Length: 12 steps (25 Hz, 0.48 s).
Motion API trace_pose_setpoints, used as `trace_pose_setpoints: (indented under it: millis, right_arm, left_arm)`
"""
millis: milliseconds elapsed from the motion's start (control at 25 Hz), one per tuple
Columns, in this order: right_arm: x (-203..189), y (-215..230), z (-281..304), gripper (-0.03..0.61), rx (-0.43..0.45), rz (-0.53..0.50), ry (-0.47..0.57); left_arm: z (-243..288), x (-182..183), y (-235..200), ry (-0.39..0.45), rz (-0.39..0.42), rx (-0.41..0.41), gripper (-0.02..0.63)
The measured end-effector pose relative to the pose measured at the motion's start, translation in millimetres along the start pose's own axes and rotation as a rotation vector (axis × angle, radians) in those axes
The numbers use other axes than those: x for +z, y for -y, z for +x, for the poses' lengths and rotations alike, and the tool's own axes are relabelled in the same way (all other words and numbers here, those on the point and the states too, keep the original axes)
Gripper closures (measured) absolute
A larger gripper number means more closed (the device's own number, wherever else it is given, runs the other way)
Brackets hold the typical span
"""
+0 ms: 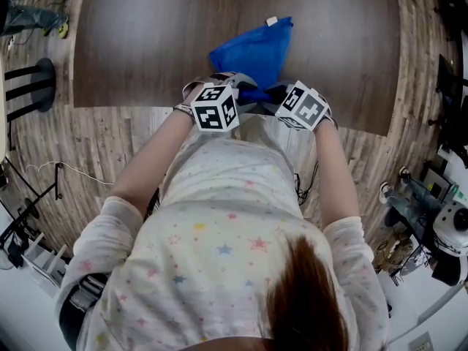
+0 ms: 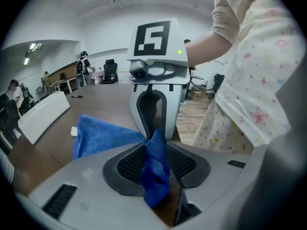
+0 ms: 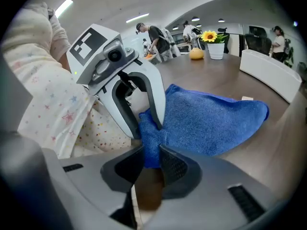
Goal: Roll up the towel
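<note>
**Gripping towel's near end at the table edge, left hold looks weak**

Towel [image 1: 252, 53], blue, lies bunched on the table [image 1: 139, 50] at upper centre of the head view. Its near end is drawn to the table's near edge, where both grippers meet.

Right gripper [image 3: 147, 163]: jaws nearly together, tips nipped on a towel corner. Left gripper [image 2: 155, 163]: jaws partly apart, with a fold of towel standing between the pads. That fold looks slack, not squeezed.

Risks:
- The left fold likely drops out if that hand lifts or pulls, so the roll would start lopsided.
- The towel is not flat. It tapers in a creased wedge toward the white tag [image 1: 272, 21], so rolling from this shape probably gives a loose cone.
- The grippers sit nose to nose, very close. An inward turn could knock the casings together or catch the same bit of cloth.
- The hold is right at the near edge, so cloth could slide off toward the floor [image 1: 80, 152].

Room:
- Dark tabletop shows left, right and beyond the towel in the head view, so there is space to push a roll toward the top of the frame.
- The flower pot [image 3: 215, 46] and the long white box [image 3: 271, 73], upper right of the right gripper view, are well apart from the towel.
- The near side is tight. The person's body is just behind the grippers, leaving little room to pull back.
</note>
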State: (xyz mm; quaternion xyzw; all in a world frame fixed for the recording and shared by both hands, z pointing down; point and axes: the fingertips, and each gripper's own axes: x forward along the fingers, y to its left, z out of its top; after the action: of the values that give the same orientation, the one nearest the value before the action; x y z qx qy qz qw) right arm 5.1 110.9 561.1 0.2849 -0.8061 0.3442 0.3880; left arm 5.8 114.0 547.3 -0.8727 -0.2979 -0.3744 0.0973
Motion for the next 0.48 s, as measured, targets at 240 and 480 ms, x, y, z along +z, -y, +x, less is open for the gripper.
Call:
trace_pose_setpoints:
  millis: [240, 480]
  right_arm:
    - [5.5, 4.1, -4.8, 0.473, -0.011, -0.005, 0.019]
    - [14.6, 8.1, -26.4, 0.459, -0.170, -0.008, 0.123]
  left_arm:
    - [2.7, -5.3, -2.7, -0.033, -0.093, -0.080, 0.536]
    - [-0.5, -2.0, -17.8, -0.042, -0.187, -0.134, 0.541]
